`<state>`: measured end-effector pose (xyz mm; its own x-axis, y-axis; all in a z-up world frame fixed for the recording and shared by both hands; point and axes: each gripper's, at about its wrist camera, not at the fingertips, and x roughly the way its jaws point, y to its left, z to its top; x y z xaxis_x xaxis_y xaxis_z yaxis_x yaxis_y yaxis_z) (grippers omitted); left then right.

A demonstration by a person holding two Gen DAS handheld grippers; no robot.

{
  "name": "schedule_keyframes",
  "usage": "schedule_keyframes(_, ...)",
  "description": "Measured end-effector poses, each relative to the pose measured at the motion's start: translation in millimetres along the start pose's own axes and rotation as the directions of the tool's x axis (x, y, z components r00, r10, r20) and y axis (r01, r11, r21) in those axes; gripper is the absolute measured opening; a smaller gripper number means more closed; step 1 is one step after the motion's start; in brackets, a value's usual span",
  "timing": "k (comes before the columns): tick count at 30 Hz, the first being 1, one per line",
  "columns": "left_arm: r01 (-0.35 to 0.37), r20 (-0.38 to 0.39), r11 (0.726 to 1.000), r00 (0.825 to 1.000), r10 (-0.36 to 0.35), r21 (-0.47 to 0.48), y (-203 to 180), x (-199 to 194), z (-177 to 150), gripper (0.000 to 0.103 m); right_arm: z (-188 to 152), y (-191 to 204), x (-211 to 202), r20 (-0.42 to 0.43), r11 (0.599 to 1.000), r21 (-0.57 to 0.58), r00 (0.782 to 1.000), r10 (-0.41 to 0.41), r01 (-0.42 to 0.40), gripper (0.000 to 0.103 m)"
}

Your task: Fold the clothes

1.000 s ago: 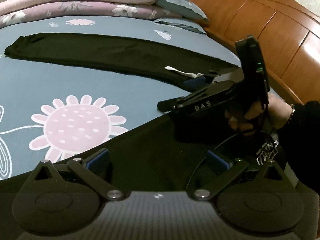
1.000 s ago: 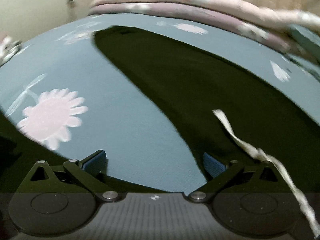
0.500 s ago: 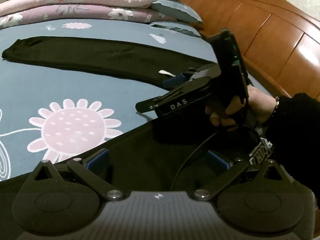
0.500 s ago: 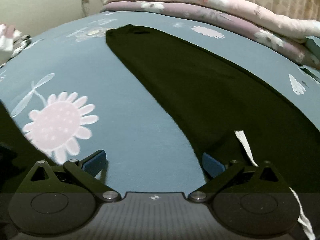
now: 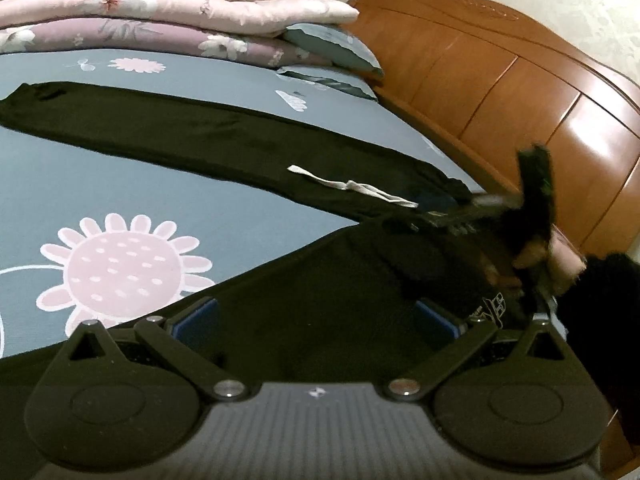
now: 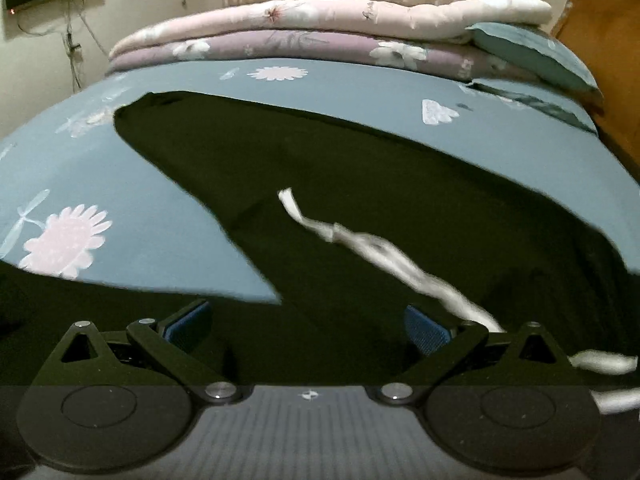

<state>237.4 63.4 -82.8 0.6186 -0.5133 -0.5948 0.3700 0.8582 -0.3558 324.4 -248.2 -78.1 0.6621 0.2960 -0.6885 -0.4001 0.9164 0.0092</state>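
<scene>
Black soft-fabric trousers (image 5: 208,140) spread flat, legs apart, toward headboard end of blue flower-print bed (image 5: 120,196). Left gripper (image 5: 316,316) and right gripper (image 6: 306,320): jaws apart, empty, over waist. Judged: grasp stage; clear white drawstring (image 6: 360,240) when closing.

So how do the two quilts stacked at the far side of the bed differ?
The top quilt is pale pink; the bottom quilt is mauve. The top quilt runs further right and lies over a teal pillow, while the bottom quilt lies on the bedsheet. Both are folded flat and flower-printed.
</scene>
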Motion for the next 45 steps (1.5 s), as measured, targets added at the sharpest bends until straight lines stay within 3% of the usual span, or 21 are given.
schedule_keyframes(6, -0.044, -0.031, 0.999, 0.999, 0.044, -0.011, 5, 11, -1, 0.102, -19, 12, 6, 0.008, 0.997, -0.081, 1.0, 0.002, -0.001, 0.103)
schedule_keyframes(11, -0.059, -0.046, 0.998, 0.997, 0.058, -0.011, 8, 18, 0, 0.102, -11, 22, 33, -0.004, 0.997, -0.066, 0.999, 0.033, -0.033, 0.103)
schedule_keyframes(25, -0.095, -0.062, 0.995, 0.994, 0.093, -0.035, 12, 22, 0, 0.102, -18, 60, 19, 0.006, 0.991, -0.109, 0.997, 0.079, -0.078, 0.103)
schedule_keyframes(29, -0.096, -0.06, 0.995, 0.994, 0.095, -0.029, 11, 21, 0, 0.102, -11, 63, 30, 0.006, 0.995, -0.062, 0.997, 0.077, -0.077, 0.103)
schedule_keyframes(31, -0.098, -0.057, 0.995, 0.994, 0.096, -0.032, 12, 20, 0, 0.102, -7, 67, 21, 0.013, 0.996, -0.039, 0.997, 0.075, -0.074, 0.103)
schedule_keyframes(35, -0.098, -0.049, 0.995, 0.994, 0.096, -0.037, 12, 17, 0, 0.102, -21, 83, -16, 0.068, 0.993, -0.111, 0.997, 0.048, -0.04, 0.103)
schedule_keyframes(45, -0.107, -0.055, 0.994, 0.993, 0.106, -0.019, 7, 15, -4, 0.102, -82, 119, -55, 0.003, 0.996, -0.083, 0.999, 0.039, -0.039, 0.103)
